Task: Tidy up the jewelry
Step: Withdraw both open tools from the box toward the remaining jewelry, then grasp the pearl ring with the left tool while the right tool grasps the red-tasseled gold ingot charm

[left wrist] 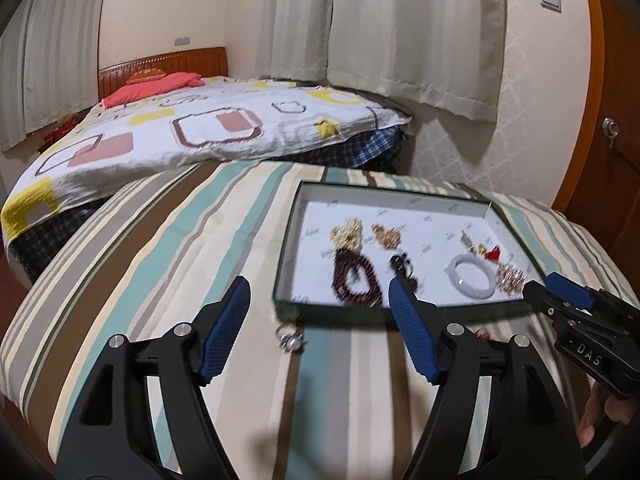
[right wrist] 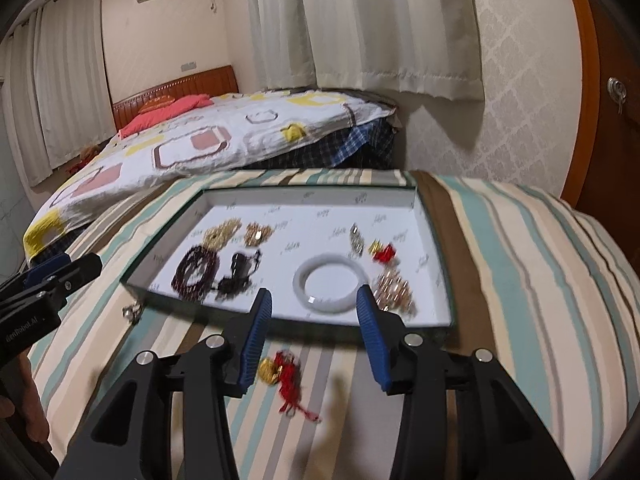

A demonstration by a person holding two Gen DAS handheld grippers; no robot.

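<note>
Two labels — "DAS" on right gripper (left wrist: 538, 290), "GenRobot.AI" on left gripper (right wrist: 86, 266).

Left gripper (left wrist: 318, 294) tilts downward, blue pads (left wrist: 224, 336) spread wide, nothing between them. Right gripper (right wrist: 314, 304) points down too, jaws parted and holding nothing. In the left wrist view it pokes in at four o'clock.

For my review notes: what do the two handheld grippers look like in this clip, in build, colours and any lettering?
Both match: black plastic frames with triangular cut-outs, silver round bolts at the pivots, and ribbed blue pads inside each finger. The left gripper carries white lettering on its body, too blurred to read in the right wrist view. The right gripper has a black label plate reading "DAS" in the left wrist view. No cables or sleeves show.
</note>
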